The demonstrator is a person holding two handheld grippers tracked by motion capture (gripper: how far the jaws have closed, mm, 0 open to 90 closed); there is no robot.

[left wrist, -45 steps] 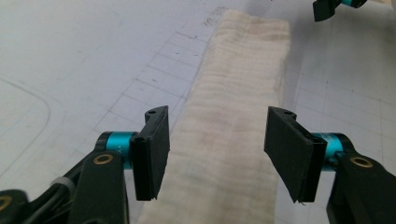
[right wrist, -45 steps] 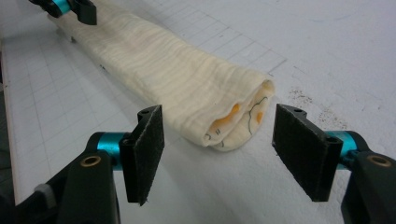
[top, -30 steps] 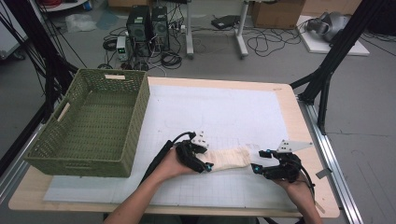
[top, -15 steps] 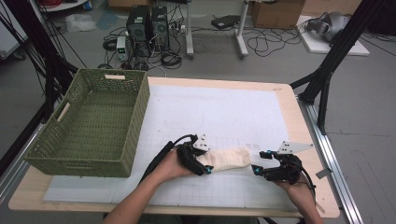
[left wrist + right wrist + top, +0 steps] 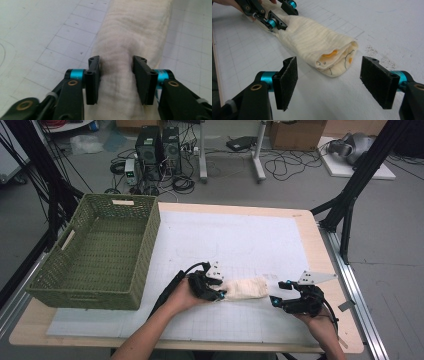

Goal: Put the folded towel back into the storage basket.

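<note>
Near the front edge of the table [image 5: 310,227], on the white gridded mat [image 5: 235,240], lies a rolled cream cloth [image 5: 244,288], stretched crosswise between the two hands. At its left end sits the left tool [image 5: 216,288]. In the left gripper view the left tool's black jaws stand on either side of the roll, and the cloth narrows where the pads meet it, so they press it from both sides; these jaws have just been closing on the cloth, which lies between them. From that view the roll runs straight away from the tool, its crinkled weave showing clearly.

At the right end, the right tool [image 5: 280,298] is close to the cloth but apart from it. In the right gripper view its jaws stand wide apart with bare mat between them, and the open end of the roll, showing orange and dark printed marks in its inner folds, lies just ahead of the pads without touching either. Farther off in that view the left tool grips the far end.

Well to the left, a green woven basket [image 5: 145,235] sits on the table.
</note>
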